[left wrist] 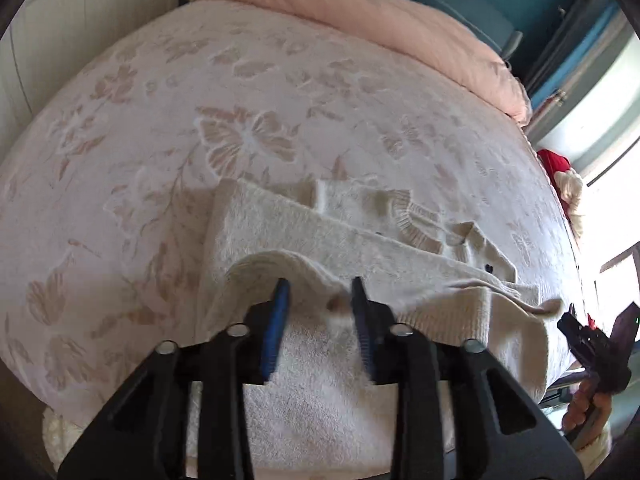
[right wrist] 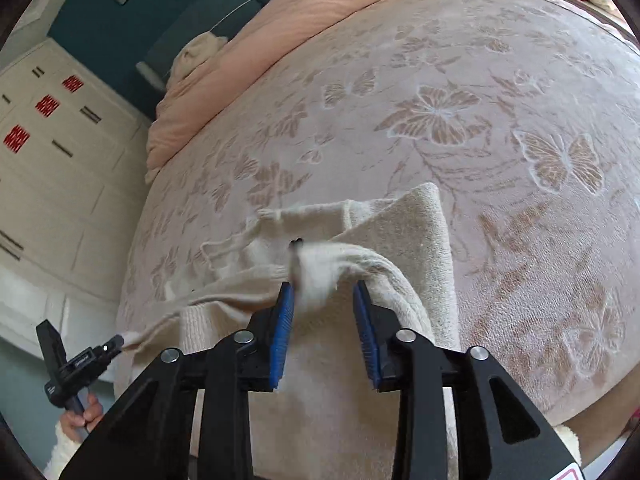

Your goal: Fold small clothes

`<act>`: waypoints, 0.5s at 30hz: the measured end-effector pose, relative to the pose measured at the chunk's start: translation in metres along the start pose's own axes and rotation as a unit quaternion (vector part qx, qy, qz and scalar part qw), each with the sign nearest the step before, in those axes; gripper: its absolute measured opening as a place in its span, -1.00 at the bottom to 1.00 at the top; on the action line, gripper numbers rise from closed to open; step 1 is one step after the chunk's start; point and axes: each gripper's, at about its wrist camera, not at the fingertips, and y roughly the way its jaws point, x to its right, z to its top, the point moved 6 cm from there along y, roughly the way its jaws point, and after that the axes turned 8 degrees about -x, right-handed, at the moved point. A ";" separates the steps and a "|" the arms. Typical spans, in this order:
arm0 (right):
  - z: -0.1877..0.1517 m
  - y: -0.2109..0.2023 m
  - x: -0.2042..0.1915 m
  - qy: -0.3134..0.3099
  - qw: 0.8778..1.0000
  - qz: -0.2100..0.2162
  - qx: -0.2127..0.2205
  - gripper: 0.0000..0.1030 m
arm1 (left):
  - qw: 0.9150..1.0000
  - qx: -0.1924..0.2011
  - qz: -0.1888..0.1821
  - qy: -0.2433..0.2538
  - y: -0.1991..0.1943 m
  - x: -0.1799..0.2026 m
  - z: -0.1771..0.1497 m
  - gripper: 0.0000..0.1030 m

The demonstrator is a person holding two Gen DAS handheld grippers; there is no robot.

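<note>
A cream knitted sweater (left wrist: 360,240) lies on the bed near the front edge, partly folded, with its ribbed collar (left wrist: 416,224) and small dark buttons showing. It also shows in the right wrist view (right wrist: 408,240). My left gripper (left wrist: 320,292) is open, its blue pads on either side of a raised fold of the sweater's edge. My right gripper (right wrist: 326,292) is open too, a bunched bit of the knit between its blue pads. Each view also shows the other hand-held gripper at the sweater's side: the one in the left wrist view (left wrist: 592,344), the one in the right wrist view (right wrist: 80,364).
The bed is covered by a pink floral and butterfly blanket (left wrist: 256,128). A peach duvet (left wrist: 392,20) is piled at the head. White drawers (right wrist: 52,152) stand to the left of the bed. Red and white fabric (left wrist: 560,172) lies at the right edge.
</note>
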 end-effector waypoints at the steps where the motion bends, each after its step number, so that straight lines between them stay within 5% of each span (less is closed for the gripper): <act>1: -0.004 -0.002 0.000 -0.003 1.000 -0.008 0.013 -0.14 | 1.000 0.007 0.001 -0.021 0.001 -0.010 -0.002 -0.16; 3: -0.016 -0.012 0.003 -0.005 0.999 -0.017 0.035 0.23 | 0.998 0.033 -0.014 -0.043 -0.008 -0.025 -0.010 0.35; 5: -0.028 -0.018 0.007 -0.008 0.999 -0.021 0.048 0.34 | 0.997 0.050 -0.005 -0.053 -0.016 -0.039 -0.017 0.54; 13: -0.007 0.037 0.006 -0.063 0.991 -0.115 0.012 0.43 | 0.999 -0.021 0.033 -0.019 0.049 -0.032 -0.006 0.52; 15: -0.003 0.055 0.008 -0.068 0.988 -0.136 -0.003 0.43 | 0.998 -0.042 0.042 -0.019 0.063 -0.032 -0.006 0.12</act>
